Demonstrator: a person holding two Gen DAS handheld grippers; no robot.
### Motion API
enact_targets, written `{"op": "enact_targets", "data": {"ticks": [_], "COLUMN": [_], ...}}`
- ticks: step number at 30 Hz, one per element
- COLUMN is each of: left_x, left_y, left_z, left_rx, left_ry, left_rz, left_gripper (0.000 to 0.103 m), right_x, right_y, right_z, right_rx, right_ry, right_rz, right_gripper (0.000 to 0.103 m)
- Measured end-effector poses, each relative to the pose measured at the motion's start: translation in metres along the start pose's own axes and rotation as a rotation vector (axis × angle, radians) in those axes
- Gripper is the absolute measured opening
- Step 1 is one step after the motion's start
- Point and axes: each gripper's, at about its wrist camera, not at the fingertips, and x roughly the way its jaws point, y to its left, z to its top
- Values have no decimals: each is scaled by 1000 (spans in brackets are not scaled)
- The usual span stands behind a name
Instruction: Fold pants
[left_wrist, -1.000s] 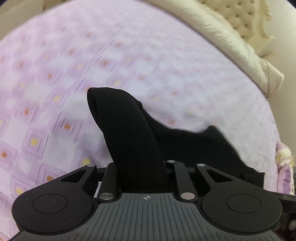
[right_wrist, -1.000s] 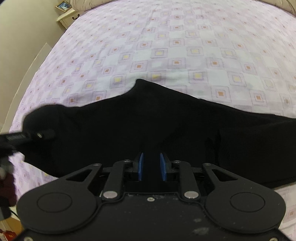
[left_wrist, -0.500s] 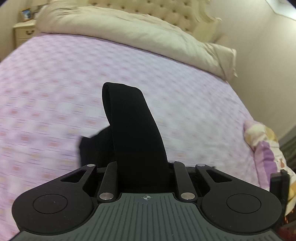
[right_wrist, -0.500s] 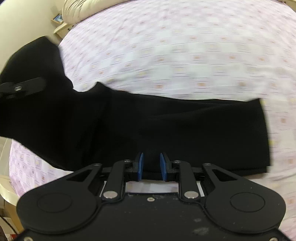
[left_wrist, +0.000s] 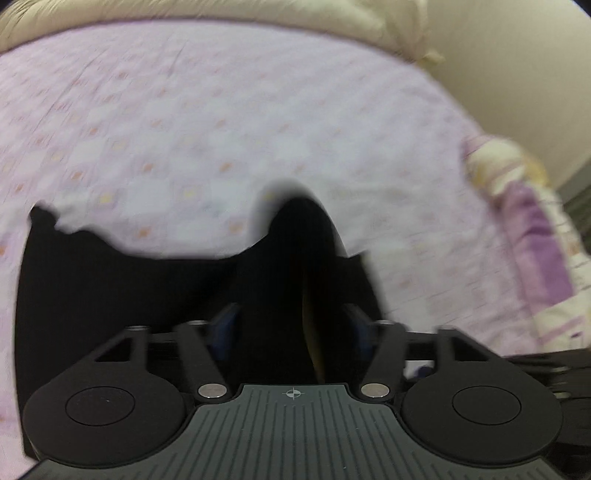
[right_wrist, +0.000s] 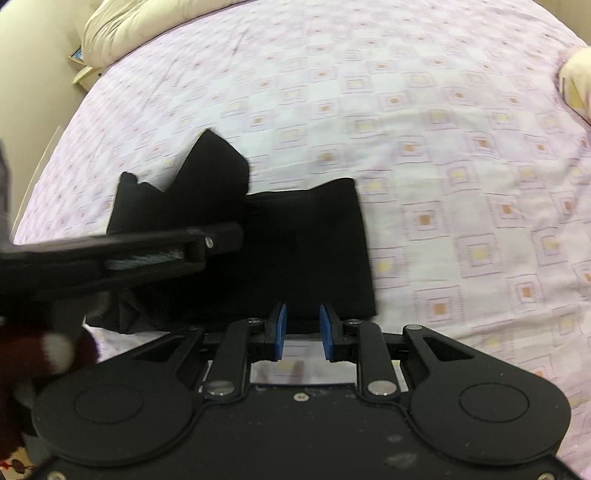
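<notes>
We look down both tools onto a bed covered by a lilac checked sheet (right_wrist: 424, 122), where the black pants (right_wrist: 303, 254) lie folded into a compact, roughly rectangular stack near the edge closest to us. In the right wrist view the right gripper (right_wrist: 301, 326) points down at the near hem of that stack; its blue pads (right_wrist: 281, 325) stand a narrow gap apart with the dark fabric edge running between them, and they appear to pinch it, though the contact itself is partly hidden by the cloth. The left gripper (left_wrist: 293, 325) reaches in from the left of that view as a dark bar over the left half of the pants, where a loose flap of fabric stands up in a peak. In the blurred left wrist view its jaws have just been opening: the blue pads (left_wrist: 225, 325) now stand spread, and a hump of black cloth rises between them without being pressed from either side, so we read it as let go. A cream duvet (right_wrist: 122, 29) is bunched along the far end of the bed, and a yellow-and-purple pillow (left_wrist: 528, 221) sits at the right edge of the mattress. A dark red sleeve (right_wrist: 33, 354) shows at the lower left.
</notes>
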Motion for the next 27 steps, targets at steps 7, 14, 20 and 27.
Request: {"op": "enact_targets", "data": {"ticks": [7,14,20,27], "left_x": [-26,-36,-24,9], "left_y": [-18,56,135,169], "left_z": [24,12,0,28], "left_rx": [69,11,-179,-227], "left_ry": [-95,-38,50,85], "left_rz": [-50,163,270,291], "left_gripper": [74,74,74,74], "right_x": [2,2,26,49], "right_y": [-11,-9,5,14], "right_z": [1,12,28,40], "right_rx": [9,36,16,-4], "right_ry": [-14,-57,-26,45], "right_rz": [-45,-24,-44,-51], "right_gripper": [29,45,48,50]}}
